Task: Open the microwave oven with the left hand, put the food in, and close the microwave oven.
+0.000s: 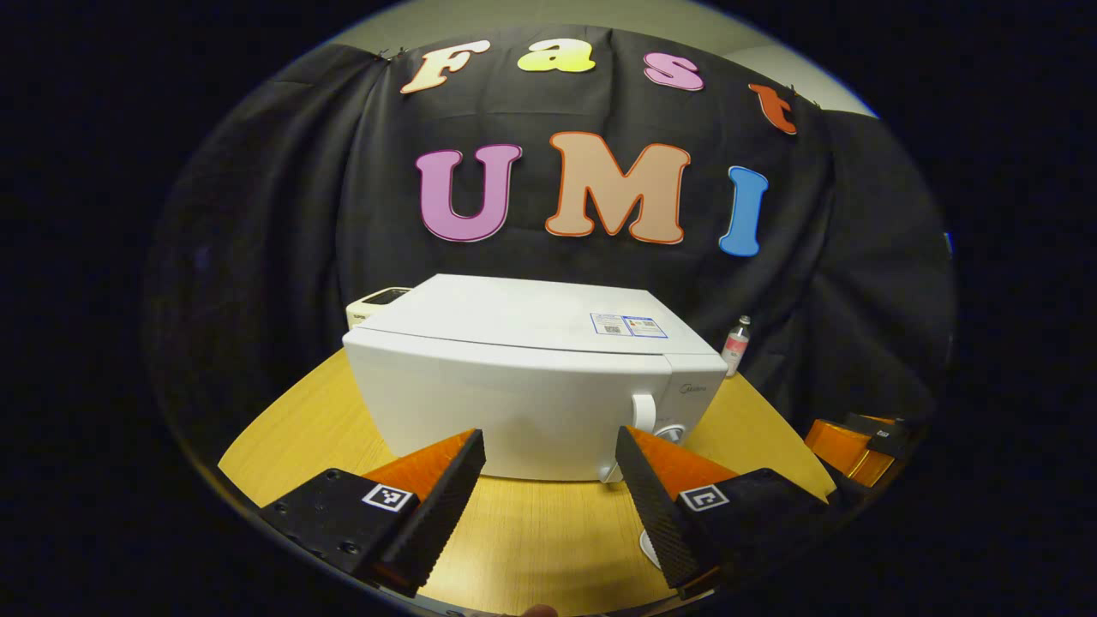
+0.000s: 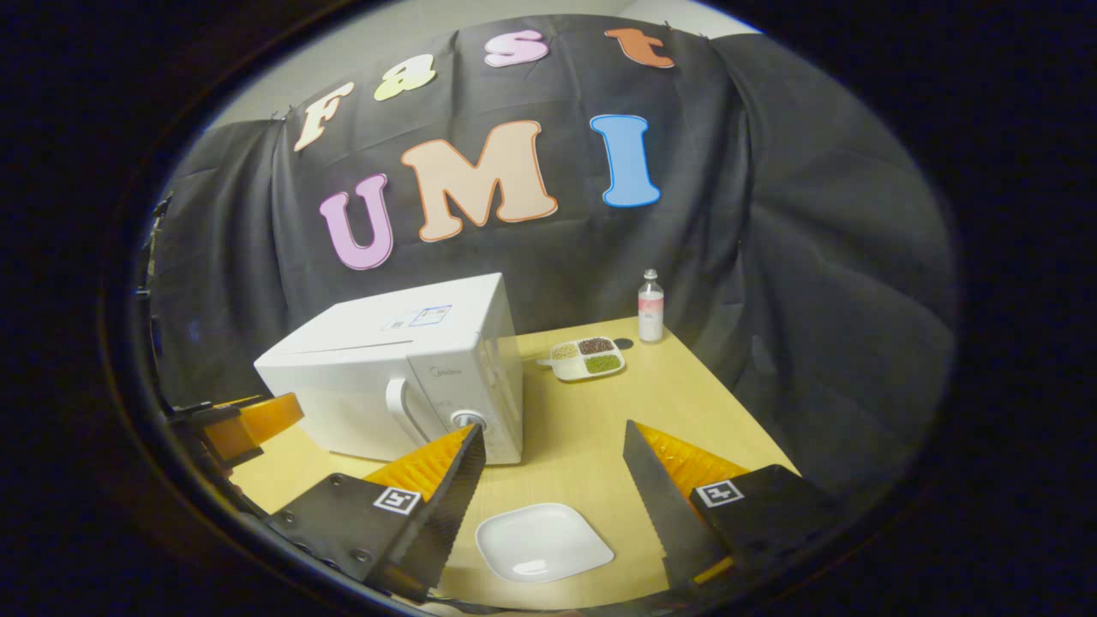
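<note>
We see the left gripper [image 1: 548, 488] with its jaws apart and empty, levelled at the microwave oven [image 1: 531, 377]; the oven is white, door shut, its handle [image 1: 643, 413] at the door's right edge, standing on the tabletop [image 1: 283, 428]; the right gripper [image 2: 553, 488], jaws likewise apart, hangs over a white square plate [image 2: 544, 542] just in front of the oven; a divided food dish [image 2: 588, 356] and a small bottle [image 2: 650, 307] sit beyond the oven.

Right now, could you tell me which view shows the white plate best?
The right gripper view: the white plate lies whole on the table between its fingers. The left gripper view catches a sliver of it beside its right finger.
</note>
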### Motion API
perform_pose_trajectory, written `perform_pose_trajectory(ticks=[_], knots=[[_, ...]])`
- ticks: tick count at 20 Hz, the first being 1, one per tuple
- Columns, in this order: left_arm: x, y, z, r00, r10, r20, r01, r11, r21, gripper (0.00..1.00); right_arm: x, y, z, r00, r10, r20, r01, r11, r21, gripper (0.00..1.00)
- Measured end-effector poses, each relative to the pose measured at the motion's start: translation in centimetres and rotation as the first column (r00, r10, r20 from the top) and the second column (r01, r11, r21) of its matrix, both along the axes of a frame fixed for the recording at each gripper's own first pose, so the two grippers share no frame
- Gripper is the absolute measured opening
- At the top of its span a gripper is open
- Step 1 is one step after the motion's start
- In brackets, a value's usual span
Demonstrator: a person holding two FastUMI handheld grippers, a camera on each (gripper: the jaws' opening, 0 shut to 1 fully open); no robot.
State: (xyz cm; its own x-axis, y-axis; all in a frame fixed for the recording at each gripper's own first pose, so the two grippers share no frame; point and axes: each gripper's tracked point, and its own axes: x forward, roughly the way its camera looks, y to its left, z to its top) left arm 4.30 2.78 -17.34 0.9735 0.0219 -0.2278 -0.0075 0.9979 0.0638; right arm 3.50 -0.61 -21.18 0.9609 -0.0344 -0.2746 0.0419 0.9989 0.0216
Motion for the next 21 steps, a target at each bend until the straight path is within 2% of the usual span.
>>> perform_pose_trajectory(ticks=[5, 6, 11, 12, 21], knots=[[-1.3, 1.1, 0.9, 0.997, 0.072, 0.021, -0.071, 0.997, -0.027, 0.97, -0.3, 0.0, 1.7, 0.998, 0.007, 0.07, -0.006, 1.0, -0.012, 1.0], [-1.5, 1.0, 0.9, 0.997, 0.073, 0.023, -0.072, 0.997, -0.04, 0.97, -0.4, 0.1, 1.9, 0.997, 0.011, 0.077, -0.01, 1.0, -0.016, 0.92], [-1.8, 0.6, 0.7, 0.998, 0.065, 0.004, -0.064, 0.997, -0.052, 0.97, -0.9, 0.7, 2.3, 0.995, 0.037, 0.094, -0.034, 0.999, -0.029, 0.92], [-2.0, 0.5, 0.7, 0.998, 0.063, 0.003, -0.063, 0.997, -0.051, 1.0, -1.0, 0.7, 2.4, 0.995, 0.039, 0.097, -0.036, 0.999, -0.031, 0.92], [-2.3, -1.3, 0.1, 1.0, 0.021, -0.012, -0.022, 1.0, -0.019, 0.97, -1.2, 0.7, 2.0, 0.996, 0.051, 0.078, -0.05, 0.998, -0.026, 0.92]])
